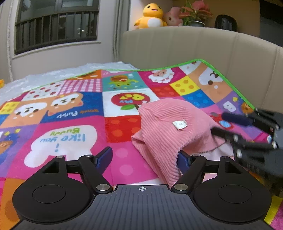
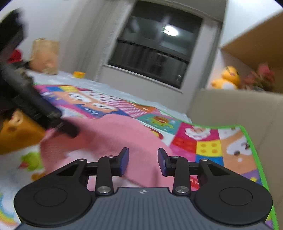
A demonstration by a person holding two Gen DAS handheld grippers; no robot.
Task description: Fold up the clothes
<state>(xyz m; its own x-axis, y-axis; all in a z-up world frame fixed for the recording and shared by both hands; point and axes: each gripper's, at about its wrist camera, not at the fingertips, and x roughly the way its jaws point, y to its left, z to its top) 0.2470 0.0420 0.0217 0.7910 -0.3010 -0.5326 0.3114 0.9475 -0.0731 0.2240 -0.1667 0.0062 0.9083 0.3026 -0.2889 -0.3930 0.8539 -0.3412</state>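
A pink ribbed garment [image 1: 164, 129] with a small white label [image 1: 180, 124] lies bunched on the colourful patchwork mat [image 1: 70, 123]. My left gripper [image 1: 144, 159] is open; the garment's hem drapes over its right finger [image 1: 183, 161]. My right gripper [image 2: 143, 161] is open and empty, hovering over the same pink garment [image 2: 113, 134]. It appears blurred at the right edge of the left wrist view [image 1: 230, 126], jaws apart, at the garment's right side. The left gripper shows as a dark blurred shape in the right wrist view [image 2: 53, 122], touching the garment's left edge.
A beige padded headboard [image 1: 185, 47] rises behind the mat. Plush toys [image 1: 152, 16] and a potted plant [image 1: 196, 12] sit on its ledge. A barred window [image 1: 56, 26] is at the back left. A brown bag [image 2: 45, 55] stands at the bed's far side.
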